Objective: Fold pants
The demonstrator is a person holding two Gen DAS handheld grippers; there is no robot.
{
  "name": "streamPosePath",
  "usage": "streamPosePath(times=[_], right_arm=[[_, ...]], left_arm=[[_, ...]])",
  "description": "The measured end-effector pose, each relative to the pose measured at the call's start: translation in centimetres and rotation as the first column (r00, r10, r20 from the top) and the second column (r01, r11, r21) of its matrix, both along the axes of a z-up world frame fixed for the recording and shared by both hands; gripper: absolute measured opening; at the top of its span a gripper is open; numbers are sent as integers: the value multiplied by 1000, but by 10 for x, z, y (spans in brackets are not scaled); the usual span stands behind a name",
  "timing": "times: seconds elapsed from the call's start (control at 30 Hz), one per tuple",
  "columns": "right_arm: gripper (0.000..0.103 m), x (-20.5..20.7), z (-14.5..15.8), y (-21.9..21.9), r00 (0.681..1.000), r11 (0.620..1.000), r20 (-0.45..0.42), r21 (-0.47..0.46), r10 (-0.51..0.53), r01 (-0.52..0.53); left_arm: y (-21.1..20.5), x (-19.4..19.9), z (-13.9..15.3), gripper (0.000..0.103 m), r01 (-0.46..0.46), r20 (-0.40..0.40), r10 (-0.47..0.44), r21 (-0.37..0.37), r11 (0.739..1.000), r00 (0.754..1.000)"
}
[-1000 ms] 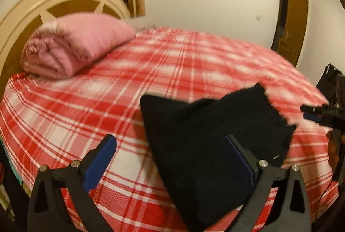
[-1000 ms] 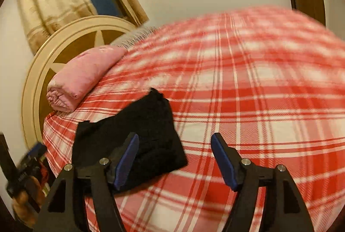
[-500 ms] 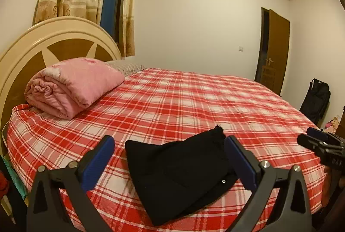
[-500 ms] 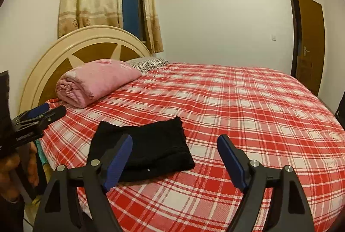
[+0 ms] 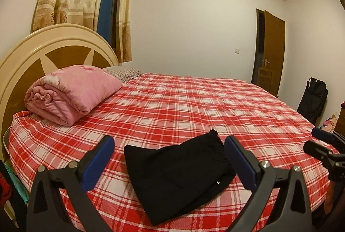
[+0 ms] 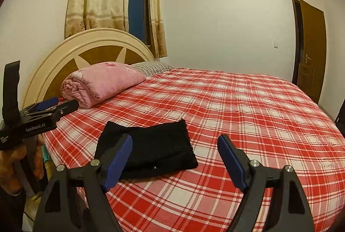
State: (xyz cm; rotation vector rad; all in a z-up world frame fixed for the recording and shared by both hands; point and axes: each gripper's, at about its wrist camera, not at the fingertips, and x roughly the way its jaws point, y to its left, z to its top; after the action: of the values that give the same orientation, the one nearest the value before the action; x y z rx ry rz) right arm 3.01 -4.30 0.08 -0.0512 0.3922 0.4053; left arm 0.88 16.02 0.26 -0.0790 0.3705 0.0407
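Observation:
The black pants [image 5: 179, 173] lie folded into a compact bundle near the front edge of the red plaid bed [image 5: 194, 106]. My left gripper [image 5: 170, 150] hangs open above and in front of the bundle, with nothing between its blue pads. In the right wrist view the same pants [image 6: 151, 147] sit left of centre. My right gripper [image 6: 174, 150] stands open over the bed, its left pad [image 6: 117, 160] in front of the bundle's near corner without pressing on it. Each gripper shows at the edge of the other's view.
A rolled pink quilt [image 5: 69, 93] and a striped pillow [image 5: 124, 72] lie by the round headboard [image 5: 43, 48]. A brown door [image 5: 270, 55] and a black bag [image 5: 313, 98] stand at the right wall. A hand [image 6: 13, 163] holds the left gripper's handle.
Both grippers have pulled back and risen from the pants, and the views have levelled out to show the whole room. The pants stay folded on the bed.

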Motion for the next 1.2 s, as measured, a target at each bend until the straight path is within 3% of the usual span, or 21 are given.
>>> streamPosePath(times=[1.2], right_arm=[[82,-4,-1,-2,1000,1000,4,18,1,-1]], left_arm=[[-15,-3,3,103,13,-10,-12,55,998,1000]])
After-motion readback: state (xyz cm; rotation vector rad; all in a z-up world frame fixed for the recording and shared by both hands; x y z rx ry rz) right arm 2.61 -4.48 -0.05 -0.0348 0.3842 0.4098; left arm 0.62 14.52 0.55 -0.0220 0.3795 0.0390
